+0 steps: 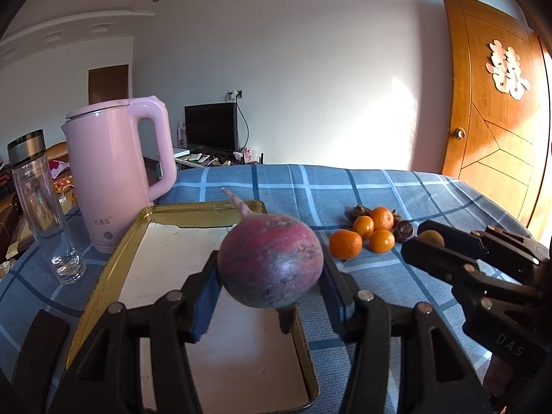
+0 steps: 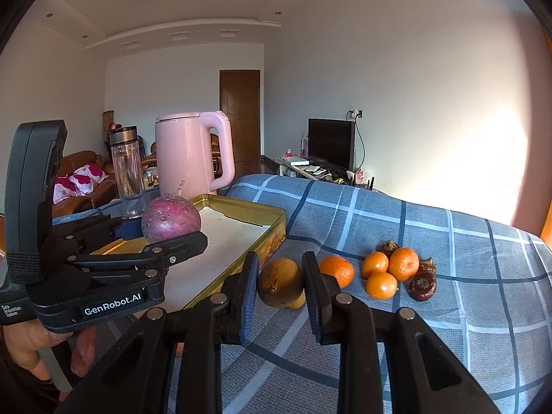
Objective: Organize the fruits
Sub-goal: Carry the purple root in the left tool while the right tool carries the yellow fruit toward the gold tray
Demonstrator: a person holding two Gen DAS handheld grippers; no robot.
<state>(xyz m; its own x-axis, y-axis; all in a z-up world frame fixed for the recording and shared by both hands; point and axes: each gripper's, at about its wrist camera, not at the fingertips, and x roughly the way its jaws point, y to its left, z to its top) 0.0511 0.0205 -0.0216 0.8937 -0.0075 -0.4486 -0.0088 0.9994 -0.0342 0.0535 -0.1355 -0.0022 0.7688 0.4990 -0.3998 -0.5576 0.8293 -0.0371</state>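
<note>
A: The surface is a desk under a blue checked cloth (image 1: 379, 186) in a living room. From the left stand a glass bottle (image 1: 41, 207), a pink kettle (image 1: 117, 172), then a gold tray (image 1: 103, 269).

B: Over the tray, the left hand-held gripper (image 1: 270, 286) is clamped on a purple radish (image 1: 270, 262), pads at its widest girth, root tail pointing away. It looks dense, hard and smooth, so a hold at the middle should keep it from rolling out.

A: Further right, the right hand-held gripper (image 2: 280, 286) has its pads on either side of a brownish round fruit (image 2: 279, 286). It seems to grip it, just beside the tray's edge.

B: Its skin looks softer; a gentle squeeze suits it. The small oranges (image 2: 390, 269) and dark fruits (image 2: 422, 286) lie on the cloth to the right, light and prone to rolling.
</note>
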